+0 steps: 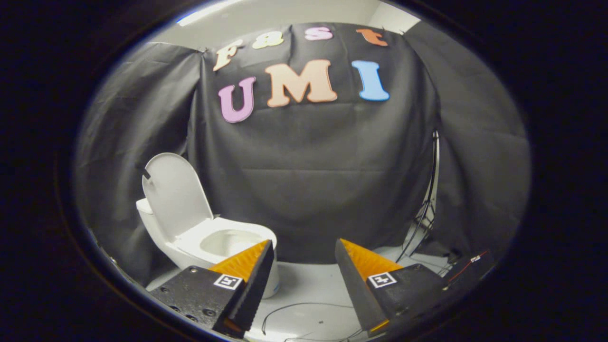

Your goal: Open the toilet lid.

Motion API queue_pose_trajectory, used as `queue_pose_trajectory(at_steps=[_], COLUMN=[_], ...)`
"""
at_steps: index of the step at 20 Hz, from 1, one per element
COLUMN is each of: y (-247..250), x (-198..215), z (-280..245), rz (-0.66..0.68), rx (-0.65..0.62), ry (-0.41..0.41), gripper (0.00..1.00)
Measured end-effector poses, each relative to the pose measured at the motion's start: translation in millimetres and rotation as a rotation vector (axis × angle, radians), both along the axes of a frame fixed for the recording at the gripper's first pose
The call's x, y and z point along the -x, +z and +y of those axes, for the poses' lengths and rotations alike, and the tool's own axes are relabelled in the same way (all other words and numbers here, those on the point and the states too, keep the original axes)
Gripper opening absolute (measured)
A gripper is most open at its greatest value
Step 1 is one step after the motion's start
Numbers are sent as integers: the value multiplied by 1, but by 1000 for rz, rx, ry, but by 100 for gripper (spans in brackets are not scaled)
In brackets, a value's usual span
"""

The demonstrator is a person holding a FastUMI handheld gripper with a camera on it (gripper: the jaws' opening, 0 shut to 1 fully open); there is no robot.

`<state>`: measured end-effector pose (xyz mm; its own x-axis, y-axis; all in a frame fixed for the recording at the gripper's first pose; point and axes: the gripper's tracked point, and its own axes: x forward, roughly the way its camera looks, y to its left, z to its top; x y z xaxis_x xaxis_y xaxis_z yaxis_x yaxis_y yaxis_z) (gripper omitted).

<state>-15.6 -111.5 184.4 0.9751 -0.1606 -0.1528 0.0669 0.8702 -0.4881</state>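
A white toilet stands on the pale floor, ahead of my left finger and off to its left. Its lid is raised, leaning back upright against the tank, and the seat and bowl lie uncovered. My gripper is open with a wide gap between the fingers and nothing between them. It hangs some way back from the toilet, and the tip of the left finger overlaps the bowl's front rim in the picture.
Black cloth walls close the booth behind and on both sides. A thin black stand leans at the right wall. Thin cables trail over the pale floor between and beyond the fingers.
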Motion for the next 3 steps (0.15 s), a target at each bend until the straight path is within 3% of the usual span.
queue_pose_trajectory(at_steps=[3], y=[10], x=[15], z=[7], rz=[-68], rx=[10], ry=[42], gripper=[81])
